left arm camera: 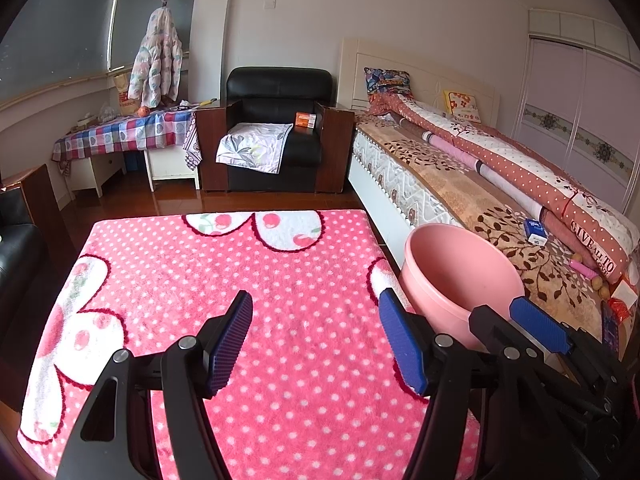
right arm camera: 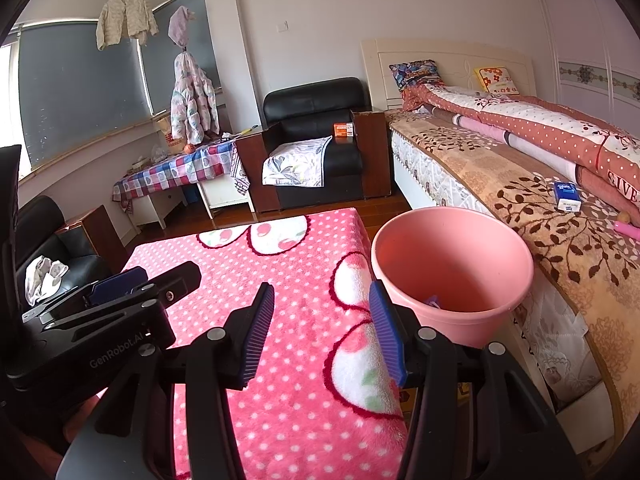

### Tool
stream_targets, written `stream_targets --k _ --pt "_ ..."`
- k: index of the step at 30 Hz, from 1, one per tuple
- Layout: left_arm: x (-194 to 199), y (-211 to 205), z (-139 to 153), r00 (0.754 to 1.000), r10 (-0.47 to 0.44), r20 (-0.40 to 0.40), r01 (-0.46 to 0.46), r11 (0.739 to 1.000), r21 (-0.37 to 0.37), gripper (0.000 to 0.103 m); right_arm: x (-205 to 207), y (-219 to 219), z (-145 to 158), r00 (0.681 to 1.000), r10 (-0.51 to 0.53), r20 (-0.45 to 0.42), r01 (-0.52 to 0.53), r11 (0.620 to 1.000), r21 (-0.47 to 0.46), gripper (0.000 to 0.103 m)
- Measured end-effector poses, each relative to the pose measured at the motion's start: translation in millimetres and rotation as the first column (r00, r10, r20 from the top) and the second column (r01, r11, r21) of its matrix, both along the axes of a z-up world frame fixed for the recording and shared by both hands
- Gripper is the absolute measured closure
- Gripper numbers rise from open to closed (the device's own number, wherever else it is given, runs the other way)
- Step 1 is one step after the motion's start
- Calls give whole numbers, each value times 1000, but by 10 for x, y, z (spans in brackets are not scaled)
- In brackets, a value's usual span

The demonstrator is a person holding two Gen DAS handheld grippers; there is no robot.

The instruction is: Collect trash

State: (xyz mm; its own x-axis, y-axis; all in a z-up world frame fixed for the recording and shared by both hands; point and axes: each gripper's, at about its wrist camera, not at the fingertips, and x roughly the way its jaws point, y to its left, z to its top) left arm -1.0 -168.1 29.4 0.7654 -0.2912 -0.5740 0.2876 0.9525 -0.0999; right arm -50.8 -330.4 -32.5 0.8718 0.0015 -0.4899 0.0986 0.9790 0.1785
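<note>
Left wrist view: left gripper (left arm camera: 316, 344) jaws apart, nothing between the blue pads, hovering over a pink polka-dot blanket (left arm camera: 224, 280) with cherry flowers. Pink bucket (left arm camera: 460, 276) at 3 o'clock of the gripper, upright, mouth up, axis vertical, standing between blanket edge and bed (left arm camera: 460, 184). Right gripper (left arm camera: 520, 320) enters at 4 o'clock, just by the bucket rim, pads apart, empty. Small blue-white box (left arm camera: 536, 232) lies on the bed cover at 2 o'clock. Quilt (left arm camera: 592, 240) reads "GIVE ALL TO LOVE". Black armchair (left arm camera: 276, 128) at 12 o'clock holds an orange box (left arm camera: 306, 120); plaid-covered table (left arm camera: 128, 132) at 11. Wood floor, wardrobe far right.

Right wrist view: right gripper (right arm camera: 322, 332) jaws parted, holding nothing, above the blanket (right arm camera: 280, 280). Bucket (right arm camera: 452, 264) at 2 o'clock, upright; small bluish scrap (right arm camera: 433, 301) inside at the bottom, too small to tell its lie. Blue box (right arm camera: 567, 197) on the bed, long axis running away from camera, print unreadable. Left gripper (right arm camera: 120, 284) at 9 o'clock, its body marked "GenRobot.AI".
</note>
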Motion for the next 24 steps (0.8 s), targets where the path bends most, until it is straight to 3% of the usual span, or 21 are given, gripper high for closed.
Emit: stream_targets --k 24 --pt "-55 54 -81 1000 0 -26 1 1000 5 39 167 -58 -85 999 -4 -38 4 1000 9 53"
